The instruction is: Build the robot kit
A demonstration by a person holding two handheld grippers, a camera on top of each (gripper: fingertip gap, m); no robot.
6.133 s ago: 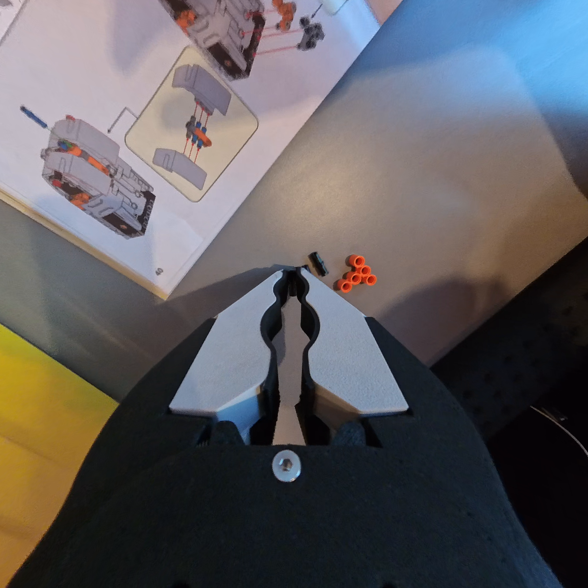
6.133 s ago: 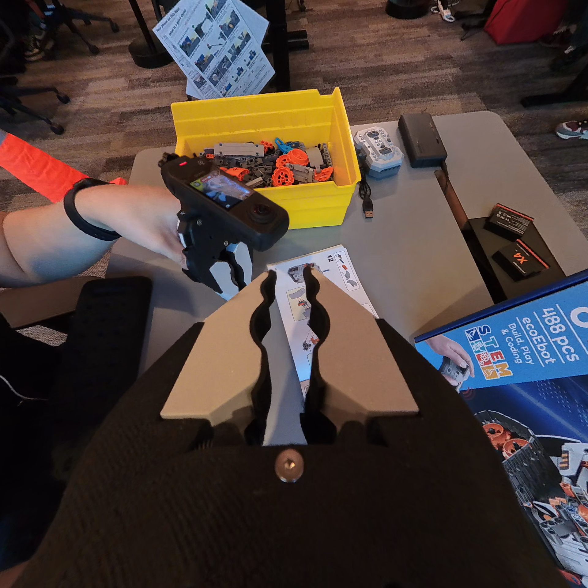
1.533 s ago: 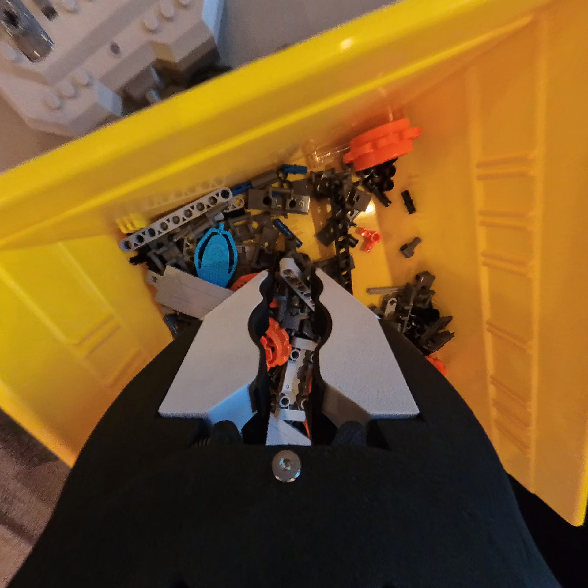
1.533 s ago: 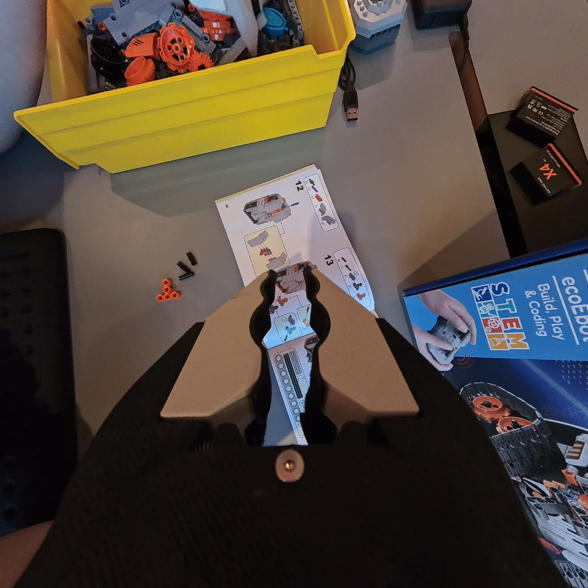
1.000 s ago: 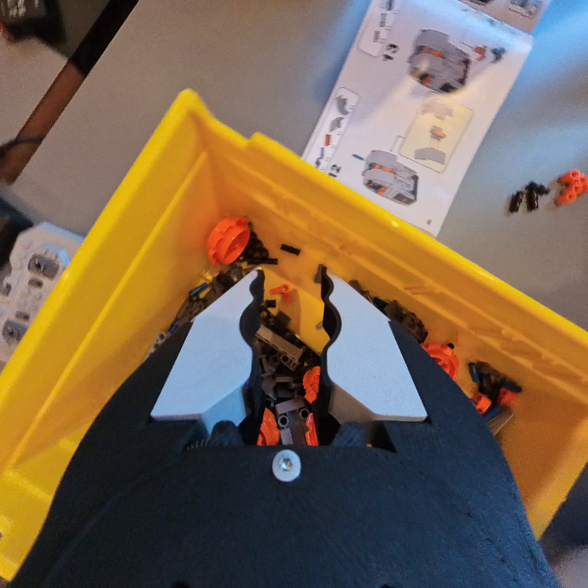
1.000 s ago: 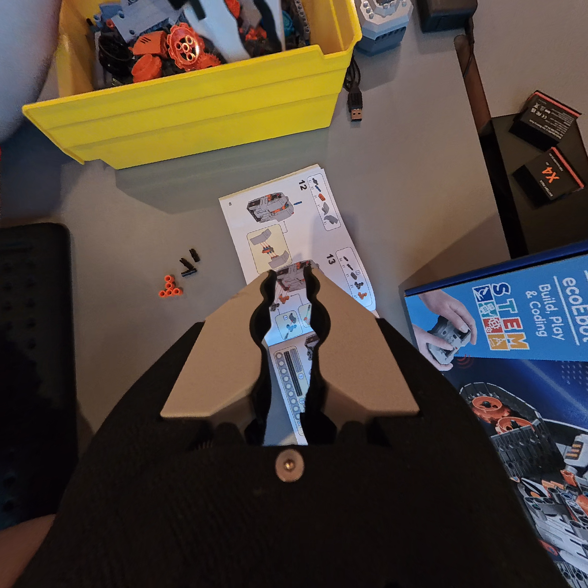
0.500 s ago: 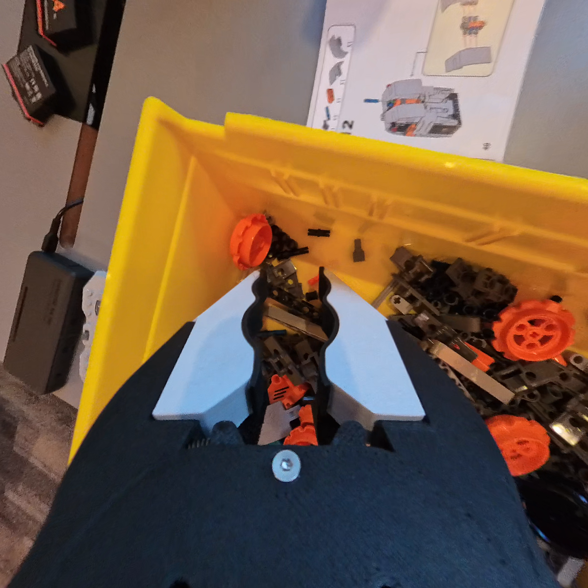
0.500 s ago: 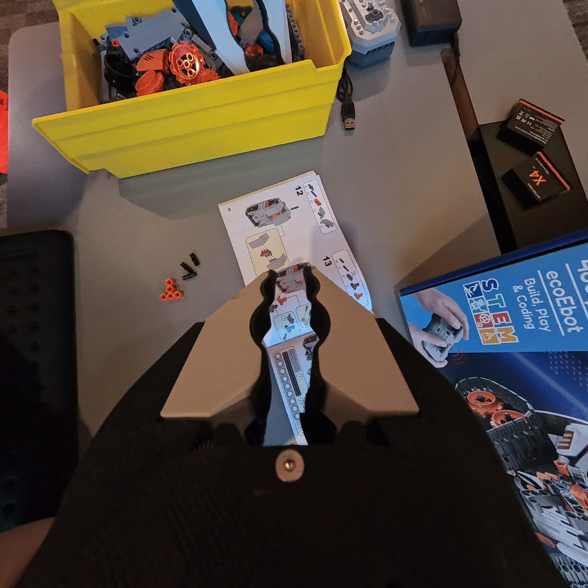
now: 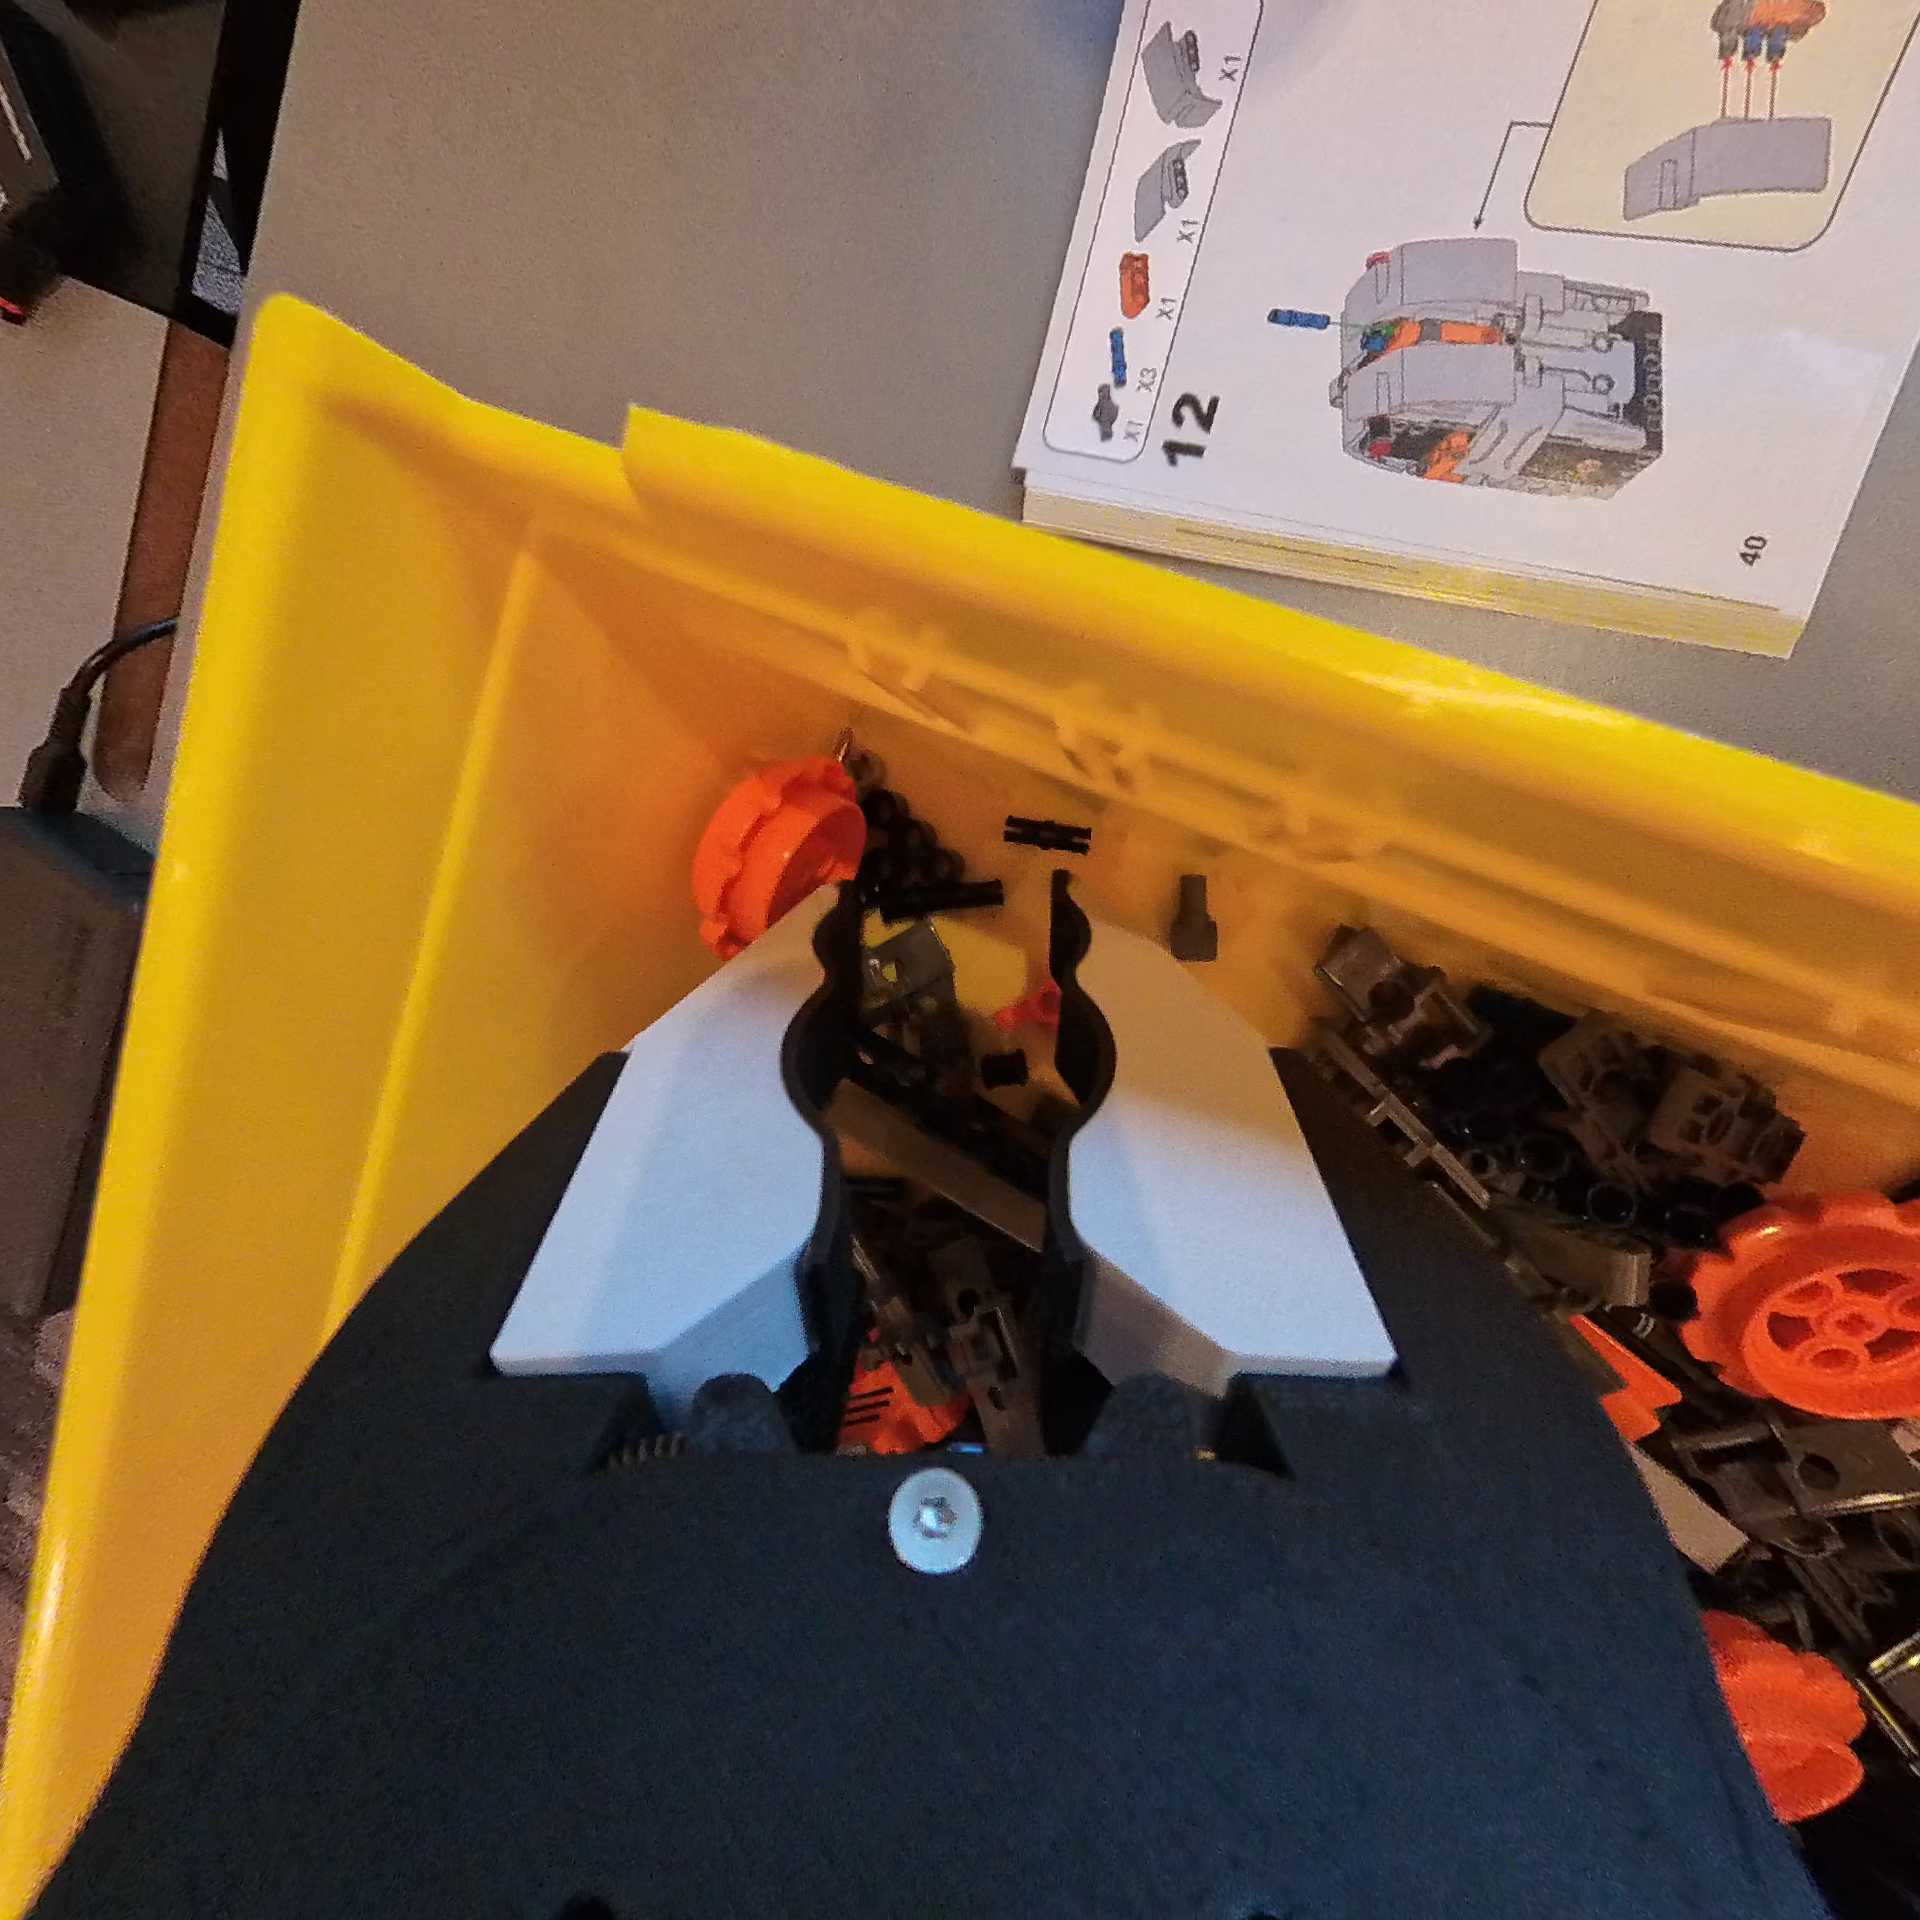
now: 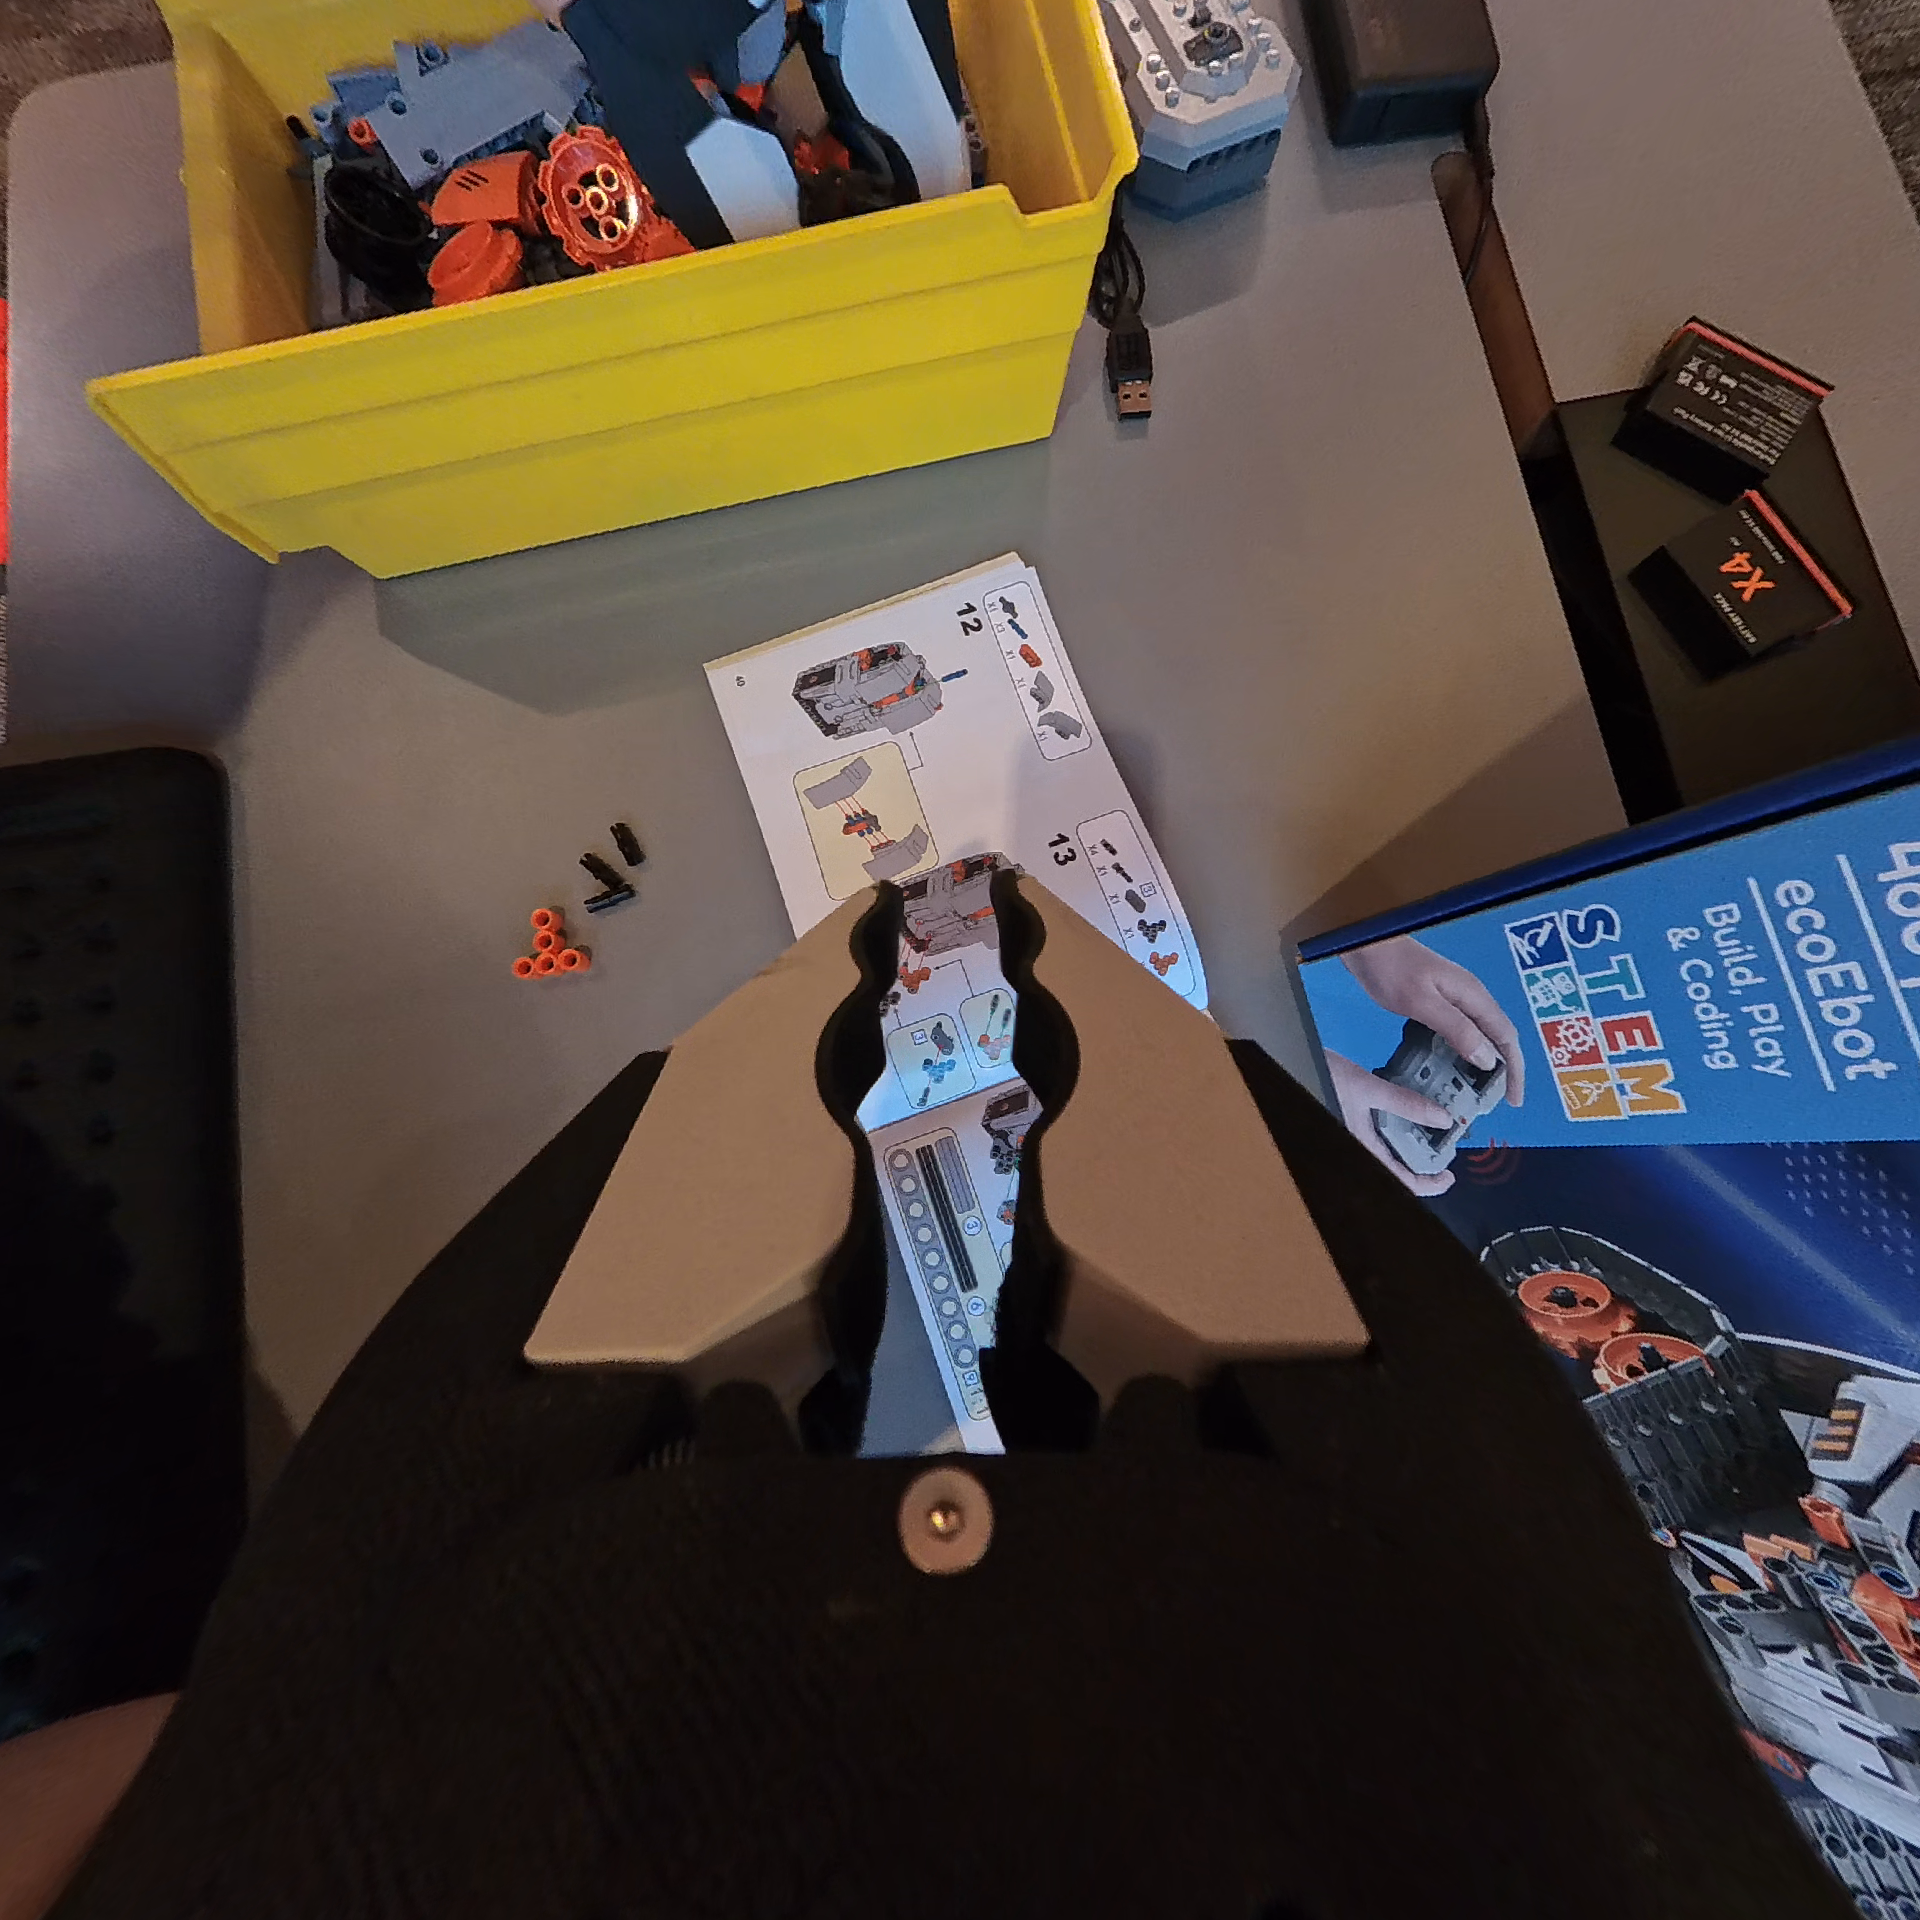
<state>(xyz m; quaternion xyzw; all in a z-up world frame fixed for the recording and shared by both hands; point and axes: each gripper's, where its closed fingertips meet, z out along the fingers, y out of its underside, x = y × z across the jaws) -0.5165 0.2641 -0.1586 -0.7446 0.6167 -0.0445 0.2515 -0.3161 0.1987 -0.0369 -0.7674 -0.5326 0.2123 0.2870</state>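
My left gripper [image 9: 956,891] is open and empty, reaching down into the yellow bin [image 9: 364,727] of loose building parts. Its tips hover near the bin's corner, over a small red connector [image 9: 1029,1006] and dark grey pieces. An orange wheel [image 9: 779,868] lies just left of the tips, a black pin [image 9: 1047,833] just beyond them, and a grey peg [image 9: 1193,920] to the right. The left gripper's white fingers [image 10: 727,166] also show in the right wrist view inside the bin [image 10: 623,416]. My right gripper [image 10: 948,891] is open and empty above the instruction booklet [image 10: 914,727].
An orange connector piece [image 10: 551,945] and black pins [image 10: 608,873] lie on the grey table left of the booklet. A blue kit box [image 10: 1662,1039] is at the right, a grey controller [image 10: 1205,73] and USB plug [image 10: 1130,374] beside the bin, black battery packs [image 10: 1725,405] far right, and a black pad [image 10: 104,1143] at the left. There is about 25 cm between the tips of the two grippers. My right tips are about 35 cm from the grey controller [image 10: 1205,73], my left tips only 12 cm.
The left gripper left the table, where it was shut beside the black pin, and is open in the bin; it has turned and drawn nearer the corner. The right gripper barely moved.
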